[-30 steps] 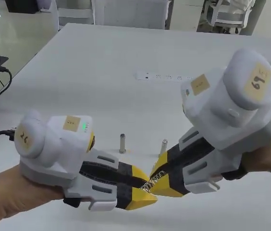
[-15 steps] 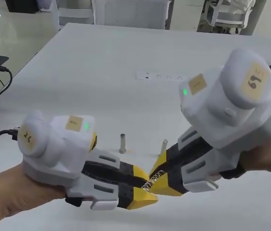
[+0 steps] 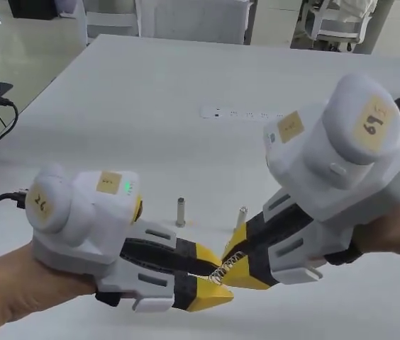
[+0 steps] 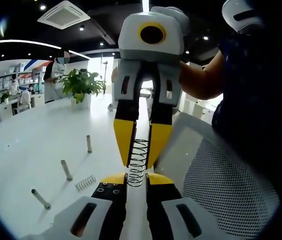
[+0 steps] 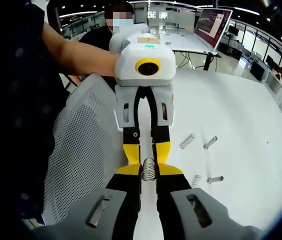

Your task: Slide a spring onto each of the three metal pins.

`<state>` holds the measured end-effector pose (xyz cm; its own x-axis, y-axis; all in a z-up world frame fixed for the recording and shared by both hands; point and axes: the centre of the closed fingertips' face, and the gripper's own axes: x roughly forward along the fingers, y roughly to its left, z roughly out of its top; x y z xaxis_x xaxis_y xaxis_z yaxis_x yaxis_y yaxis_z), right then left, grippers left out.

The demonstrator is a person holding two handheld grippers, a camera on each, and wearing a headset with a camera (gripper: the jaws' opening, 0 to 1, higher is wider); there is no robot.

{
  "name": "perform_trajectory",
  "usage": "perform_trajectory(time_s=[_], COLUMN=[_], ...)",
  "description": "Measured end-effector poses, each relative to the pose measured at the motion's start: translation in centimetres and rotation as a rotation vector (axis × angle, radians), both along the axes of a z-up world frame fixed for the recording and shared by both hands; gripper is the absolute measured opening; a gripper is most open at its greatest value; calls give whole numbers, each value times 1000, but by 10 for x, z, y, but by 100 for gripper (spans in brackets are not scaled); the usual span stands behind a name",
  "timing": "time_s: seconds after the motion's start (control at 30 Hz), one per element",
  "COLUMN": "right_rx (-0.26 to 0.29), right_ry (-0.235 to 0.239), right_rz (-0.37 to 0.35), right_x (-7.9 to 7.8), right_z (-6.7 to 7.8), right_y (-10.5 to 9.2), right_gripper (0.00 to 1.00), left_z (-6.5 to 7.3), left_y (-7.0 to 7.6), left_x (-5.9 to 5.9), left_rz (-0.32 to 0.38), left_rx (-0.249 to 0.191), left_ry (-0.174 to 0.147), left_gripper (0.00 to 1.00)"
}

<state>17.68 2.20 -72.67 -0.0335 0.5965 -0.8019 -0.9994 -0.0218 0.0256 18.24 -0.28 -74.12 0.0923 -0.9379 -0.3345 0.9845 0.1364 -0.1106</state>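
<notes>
Spring of coiled steel wire spans the short gap between two grippers that meet tip to tip, one end in each. Left gripper, white-bodied with black jaws ending in yellow fingers, has its jaws drawn narrow and closed on one end of the spring. Right gripper, of the same make, comes in from the opposite side with its jaws likewise narrow and pinched on the other end. In the left gripper view the coil runs straight from between that gripper's own tips up between the right gripper's yellow fingers; in the right gripper view it is seen end-on, as a ring between the jaw tips. A hand grips each gripper body.

Just beyond the tips, three short grey metal pins stand apart on the white table top. Two loose springs lie flat on the table near the pins. Farther across the table lies a white power strip. A potted green plant stands past the table's far end.
</notes>
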Motion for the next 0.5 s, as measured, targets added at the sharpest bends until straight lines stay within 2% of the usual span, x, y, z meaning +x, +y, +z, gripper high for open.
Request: perform_trajectory(time_s=[0.2, 0.5], right_rx=[-14, -21], right_ry=[-2, -8], right_rz=[-11, -44], right_x=[3, 11], right_z=[-2, -2], right_y=[-5, -18], right_gripper=[8, 8], left_z=[1, 2], left_y=[5, 20], left_x=[4, 18], left_rz=[31, 109], left_rx=[-4, -19], left_ry=[3, 9], left_gripper=[13, 26])
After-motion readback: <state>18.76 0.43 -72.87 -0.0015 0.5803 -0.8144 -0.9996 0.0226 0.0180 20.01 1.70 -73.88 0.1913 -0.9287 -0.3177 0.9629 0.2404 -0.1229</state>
